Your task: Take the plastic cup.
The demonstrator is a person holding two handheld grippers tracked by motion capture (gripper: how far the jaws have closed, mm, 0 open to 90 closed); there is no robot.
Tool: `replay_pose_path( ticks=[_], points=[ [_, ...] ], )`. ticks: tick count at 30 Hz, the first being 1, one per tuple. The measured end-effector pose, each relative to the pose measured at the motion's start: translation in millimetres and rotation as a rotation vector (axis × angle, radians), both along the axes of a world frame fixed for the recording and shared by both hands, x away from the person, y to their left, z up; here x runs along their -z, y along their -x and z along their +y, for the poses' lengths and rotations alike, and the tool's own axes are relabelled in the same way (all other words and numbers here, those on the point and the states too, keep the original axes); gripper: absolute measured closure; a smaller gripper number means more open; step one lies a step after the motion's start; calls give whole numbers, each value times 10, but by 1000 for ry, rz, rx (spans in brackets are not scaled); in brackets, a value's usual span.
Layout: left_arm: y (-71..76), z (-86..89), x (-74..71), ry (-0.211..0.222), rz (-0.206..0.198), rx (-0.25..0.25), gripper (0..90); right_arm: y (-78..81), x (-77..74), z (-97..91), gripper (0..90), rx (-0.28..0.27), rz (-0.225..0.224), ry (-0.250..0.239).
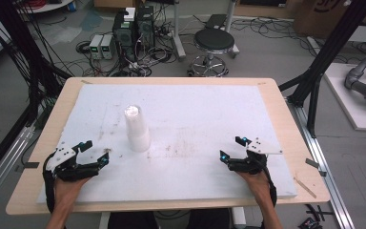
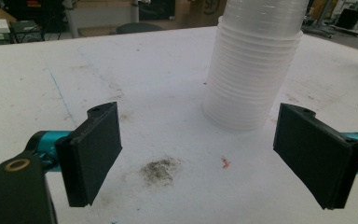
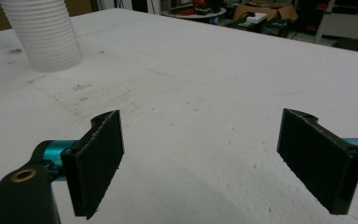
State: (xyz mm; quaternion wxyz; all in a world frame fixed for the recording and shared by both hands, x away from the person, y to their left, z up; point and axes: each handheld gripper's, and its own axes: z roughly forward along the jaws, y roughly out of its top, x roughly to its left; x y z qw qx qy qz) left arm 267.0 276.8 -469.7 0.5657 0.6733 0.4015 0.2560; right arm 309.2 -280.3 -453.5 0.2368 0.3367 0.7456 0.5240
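A tall stack of translucent white plastic cups (image 1: 136, 127) stands upside down on the white board (image 1: 195, 105), left of centre. In the left gripper view the stack (image 2: 254, 65) rises just beyond the right jaw. My left gripper (image 1: 94, 151) rests near the front left of the board, open and holding nothing, a short way left of the stack. My right gripper (image 1: 232, 148) rests at the front right, open and holding nothing. In the right gripper view the stack (image 3: 44, 35) stands far off at the upper left.
The board lies on a wooden table (image 1: 286, 124). A dark smudge (image 2: 161, 170) and a small red fleck (image 2: 225, 162) mark the board between the left jaws. Behind the table are a stool (image 1: 213, 44), computers (image 1: 133, 28) and cables on the floor.
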Motion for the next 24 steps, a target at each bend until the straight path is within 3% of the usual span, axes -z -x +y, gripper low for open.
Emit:
replay_pose_path(
  ticks=[8, 9, 13, 14, 18, 20, 24],
  points=[
    [-45, 48, -164, 33, -28, 49, 149, -2, 2, -6, 145, -7, -5, -4],
    [-78, 66, -227, 53, -33, 75, 149, -2, 1, -6, 145, -8, -1, -8],
    [-151, 78, -346, 56, -34, 118, 145, -11, 1, -4, 145, -8, 8, -7],
    [-211, 70, -438, 51, -33, 159, 136, -12, 0, 1, 145, -9, 16, -2],
    [-302, 38, -578, 34, -32, 210, 133, -23, 0, 2, 145, -12, 20, -2],
    [-389, -3, -706, 8, -33, 263, 133, -25, 1, -4, 145, -10, 24, -5],
    [-453, -47, -811, -16, -40, 315, 133, -23, 0, -7, 144, -13, 23, -7]
  ],
)
